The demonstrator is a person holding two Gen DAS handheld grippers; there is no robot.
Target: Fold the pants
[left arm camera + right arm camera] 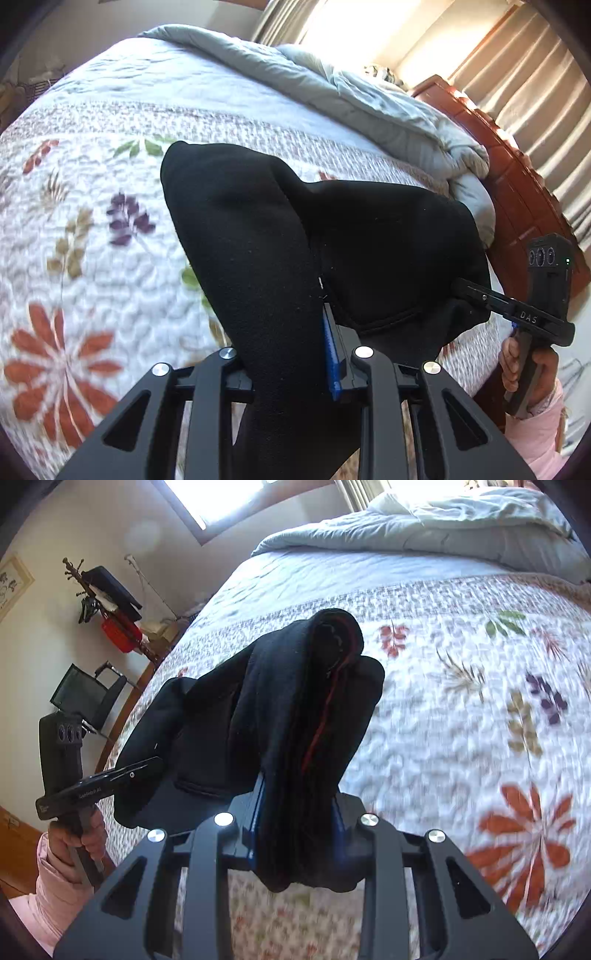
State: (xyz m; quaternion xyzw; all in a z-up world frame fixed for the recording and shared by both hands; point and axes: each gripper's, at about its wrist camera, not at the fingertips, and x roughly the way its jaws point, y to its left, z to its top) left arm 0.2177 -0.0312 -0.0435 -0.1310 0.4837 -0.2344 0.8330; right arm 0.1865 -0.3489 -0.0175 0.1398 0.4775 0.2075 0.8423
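Note:
Black pants (240, 221) hang bunched above the floral quilt, held up at two places. My left gripper (291, 354) is shut on a thick fold of them, and the cloth covers its left finger beside the blue pad (330, 350). At the right of that view, the right gripper (465, 288) bites into the far edge of the cloth. In the right wrist view, my right gripper (299, 812) is shut on a folded bundle of the pants (295, 686), which shows a red seam. The left gripper (147, 766) grips the cloth at the left there.
A floral quilt (92, 221) covers the bed, with a grey duvet (332, 92) heaped at its far end. A red-brown wooden bed frame (517, 184) runs along the right. A person's hand (517, 365) in a pink sleeve holds the right gripper's handle. A black chair (88, 698) and a coat rack (110, 605) stand by the wall.

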